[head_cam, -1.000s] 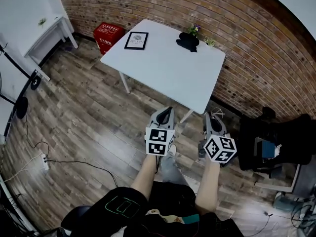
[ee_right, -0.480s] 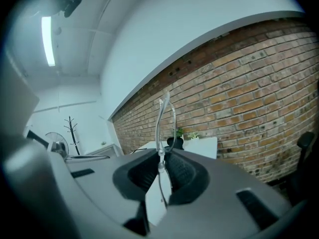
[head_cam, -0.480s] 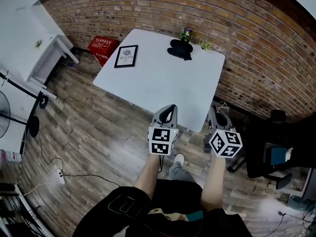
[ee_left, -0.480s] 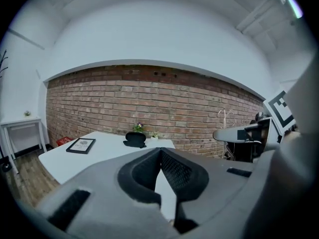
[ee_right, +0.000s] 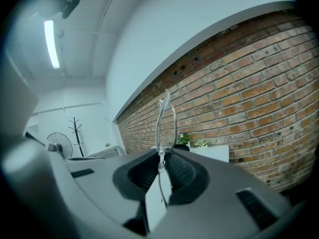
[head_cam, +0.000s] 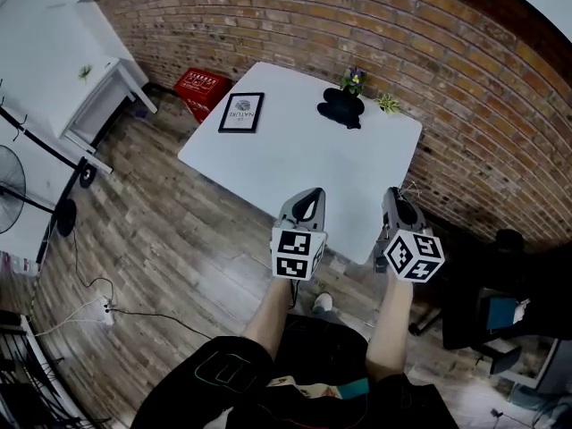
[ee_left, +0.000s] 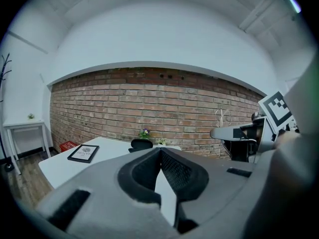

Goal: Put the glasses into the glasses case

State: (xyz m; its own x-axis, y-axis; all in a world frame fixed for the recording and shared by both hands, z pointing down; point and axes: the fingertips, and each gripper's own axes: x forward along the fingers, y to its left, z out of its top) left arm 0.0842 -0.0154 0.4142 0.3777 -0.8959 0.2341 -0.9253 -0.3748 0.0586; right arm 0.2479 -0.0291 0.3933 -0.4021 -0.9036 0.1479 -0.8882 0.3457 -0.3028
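A black glasses case (head_cam: 341, 107) lies at the far side of the white table (head_cam: 295, 164), beside a small flowering plant (head_cam: 355, 79). In the left gripper view the case (ee_left: 141, 144) shows small ahead. My right gripper (head_cam: 393, 192) is shut on thin wire-framed glasses (ee_right: 164, 118), which stick up from its jaws (ee_right: 163, 153). My left gripper (head_cam: 311, 192) is shut with nothing in it; its tips (ee_left: 160, 151) meet. Both grippers hang over the table's near edge, far short of the case.
A framed picture (head_cam: 241, 113) lies on the table's left part, and a second small plant (head_cam: 388, 103) stands by the case. A red crate (head_cam: 203, 86) sits by the brick wall. A black office chair (head_cam: 500, 302) stands at the right, with cables (head_cam: 98, 307) on the floor.
The person has walked towards the table. Both grippers have moved forward from over the floor to over the table's near edge. The glasses stay in the right gripper.
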